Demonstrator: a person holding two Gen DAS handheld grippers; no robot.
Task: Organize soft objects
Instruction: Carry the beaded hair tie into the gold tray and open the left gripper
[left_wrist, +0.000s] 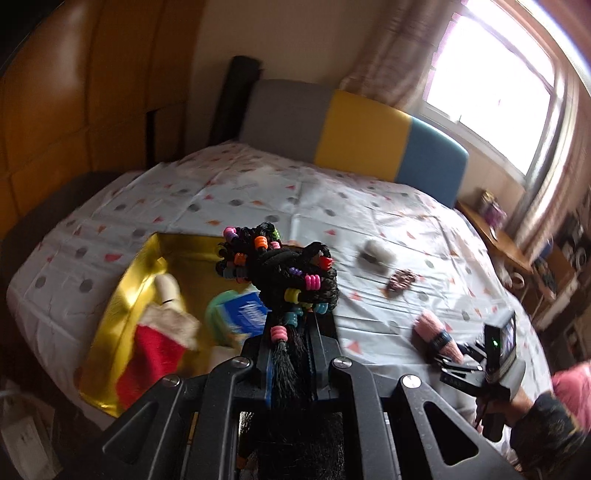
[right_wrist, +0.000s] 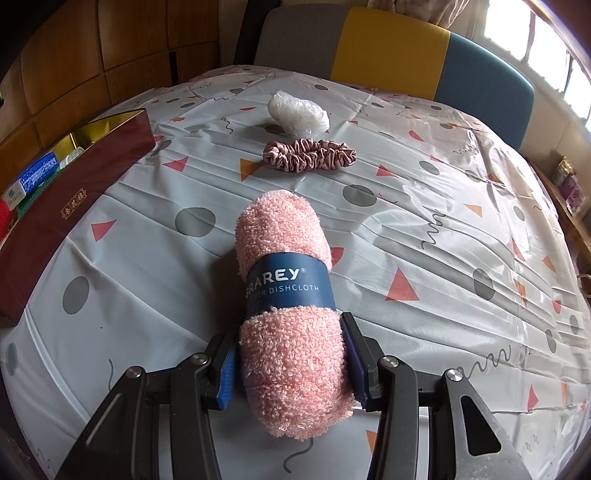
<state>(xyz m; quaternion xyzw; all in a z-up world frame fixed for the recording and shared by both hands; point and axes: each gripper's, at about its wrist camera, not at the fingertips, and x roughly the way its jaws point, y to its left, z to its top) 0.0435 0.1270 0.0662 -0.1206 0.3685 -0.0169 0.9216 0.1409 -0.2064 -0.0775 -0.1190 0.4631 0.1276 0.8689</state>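
My left tool is clamped on a beaded black braid bundle, limp and light, carried above the gold-lined box. My right tool is pressed around the near end of the rolled pink dishcloth on the tabletop; it is squashy, so I'd grip mid-roll, beside the paper band.

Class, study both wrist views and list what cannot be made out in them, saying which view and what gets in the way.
- Left wrist view: the braided hairpiece in the left gripper hides part of the gold box.
- Left wrist view: motion blur smears the white item.
- Right wrist view: the box wall hides most of its contents.
- Right wrist view: the dishcloth label's left edge curves away, cutting off its words.
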